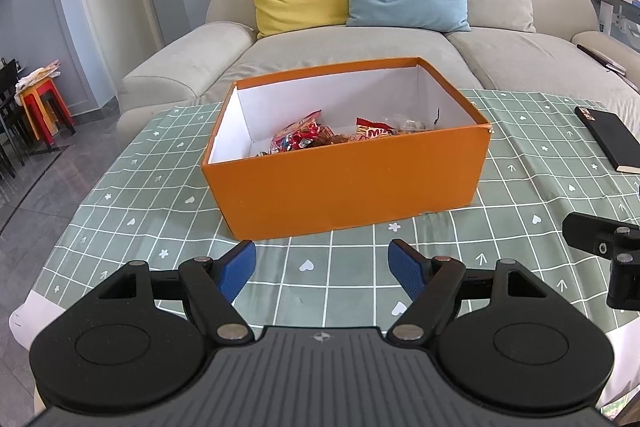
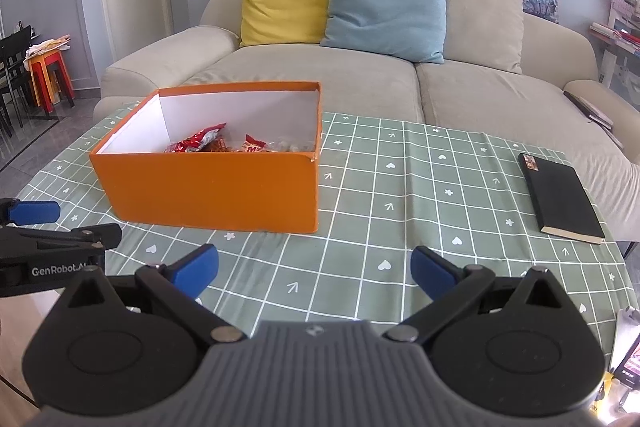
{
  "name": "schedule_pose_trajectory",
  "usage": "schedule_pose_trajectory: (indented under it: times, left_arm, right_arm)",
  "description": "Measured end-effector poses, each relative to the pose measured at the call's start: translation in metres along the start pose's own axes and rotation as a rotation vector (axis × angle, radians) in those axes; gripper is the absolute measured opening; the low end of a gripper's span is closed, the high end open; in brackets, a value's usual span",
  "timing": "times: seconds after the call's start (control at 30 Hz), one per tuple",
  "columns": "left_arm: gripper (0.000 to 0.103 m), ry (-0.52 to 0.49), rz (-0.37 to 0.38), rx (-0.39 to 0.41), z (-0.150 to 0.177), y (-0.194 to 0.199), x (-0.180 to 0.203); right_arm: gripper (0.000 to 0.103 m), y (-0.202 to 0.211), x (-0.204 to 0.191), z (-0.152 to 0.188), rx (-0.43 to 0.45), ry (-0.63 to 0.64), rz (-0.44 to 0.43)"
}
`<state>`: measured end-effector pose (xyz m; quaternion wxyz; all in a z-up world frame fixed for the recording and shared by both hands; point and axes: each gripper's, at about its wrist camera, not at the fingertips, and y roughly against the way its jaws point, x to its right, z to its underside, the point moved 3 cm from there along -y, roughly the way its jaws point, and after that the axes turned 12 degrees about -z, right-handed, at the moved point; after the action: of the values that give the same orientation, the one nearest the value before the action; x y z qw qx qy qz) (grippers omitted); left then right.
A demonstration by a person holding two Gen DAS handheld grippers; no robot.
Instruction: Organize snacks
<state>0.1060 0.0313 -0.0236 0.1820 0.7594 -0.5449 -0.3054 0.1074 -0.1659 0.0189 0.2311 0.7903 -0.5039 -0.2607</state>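
Note:
An orange box (image 1: pixel 348 183) with a white inside stands on the green checked tablecloth (image 1: pixel 160 203); it also shows in the right wrist view (image 2: pixel 208 191). Several red snack packets (image 1: pixel 304 139) lie in it, also seen in the right wrist view (image 2: pixel 200 141). My left gripper (image 1: pixel 322 265) is open and empty, just in front of the box's near wall. My right gripper (image 2: pixel 315 267) is open and empty, over the cloth to the right of the box's front corner. The left gripper's blue fingertip (image 2: pixel 34 211) shows at the right wrist view's left edge.
A black notebook (image 2: pixel 560 197) lies on the cloth at the right; it also shows in the left wrist view (image 1: pixel 610 139). A beige sofa (image 2: pixel 320 79) with yellow, blue and beige cushions stands behind the table. Red and orange stools (image 1: pixel 44 107) stand far left.

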Motion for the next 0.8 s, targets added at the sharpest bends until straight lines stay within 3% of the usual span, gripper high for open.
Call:
schedule_pose_trajectory:
  times: [0.8]
  left_arm:
    - [0.089,-0.031,-0.002,0.025,0.0016,0.0031,0.0034]
  right_arm:
    - [0.099,-0.0031,0.0010,0.0018,-0.014,-0.019,0.001]
